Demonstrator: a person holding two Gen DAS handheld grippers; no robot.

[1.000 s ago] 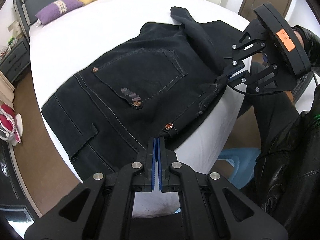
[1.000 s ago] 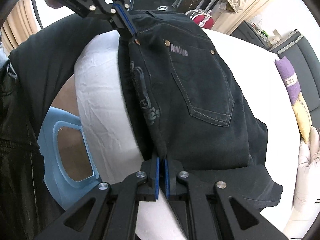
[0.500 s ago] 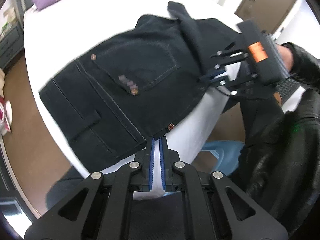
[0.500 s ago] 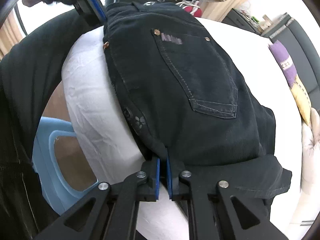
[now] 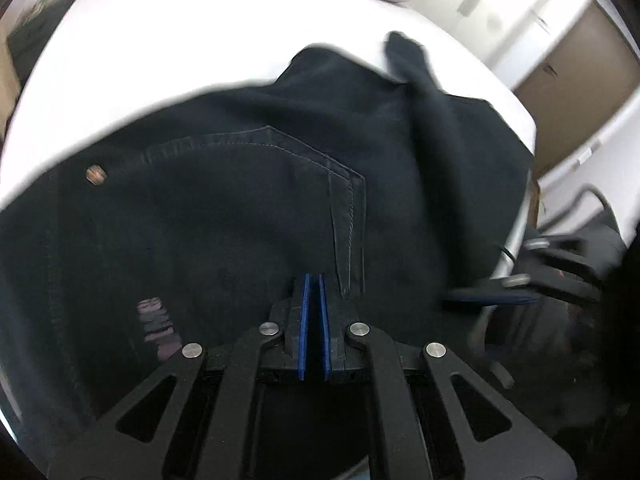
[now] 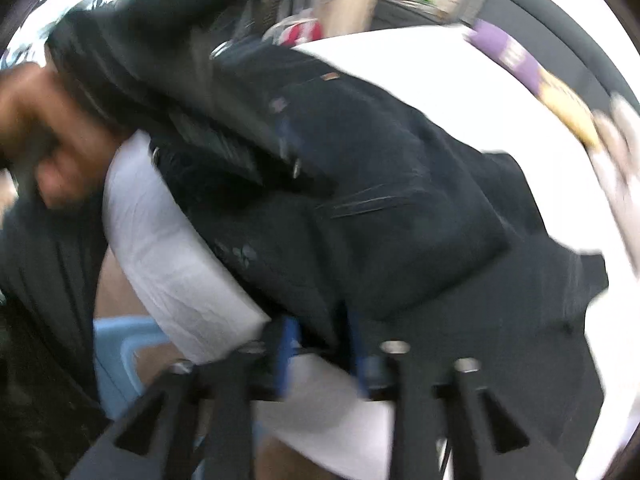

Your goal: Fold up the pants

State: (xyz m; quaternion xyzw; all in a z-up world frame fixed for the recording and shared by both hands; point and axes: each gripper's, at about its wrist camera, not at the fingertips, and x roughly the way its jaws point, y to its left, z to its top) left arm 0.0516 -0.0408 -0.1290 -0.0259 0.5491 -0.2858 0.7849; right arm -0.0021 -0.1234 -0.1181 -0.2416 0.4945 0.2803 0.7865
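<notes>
Left gripper (image 5: pixel 314 300) jaws nearly shut, apparently empty, low over pants (image 5: pixel 240 208) beside pocket seam. Right gripper (image 6: pixel 320 344) jaws parted, pants edge between them at 12 o'clock, grip unclear through blur. Pants spread on bed (image 5: pixel 160 60). Risk: near edge overhanging bed, liable to slide off and undo fold.

Bare white bed (image 5: pixel 168 60) lies beyond the dark pants (image 5: pixel 240 208), while pillows (image 6: pixel 560 92) line the far edge and a blue stool (image 6: pixel 120 344) stands against the near side.
</notes>
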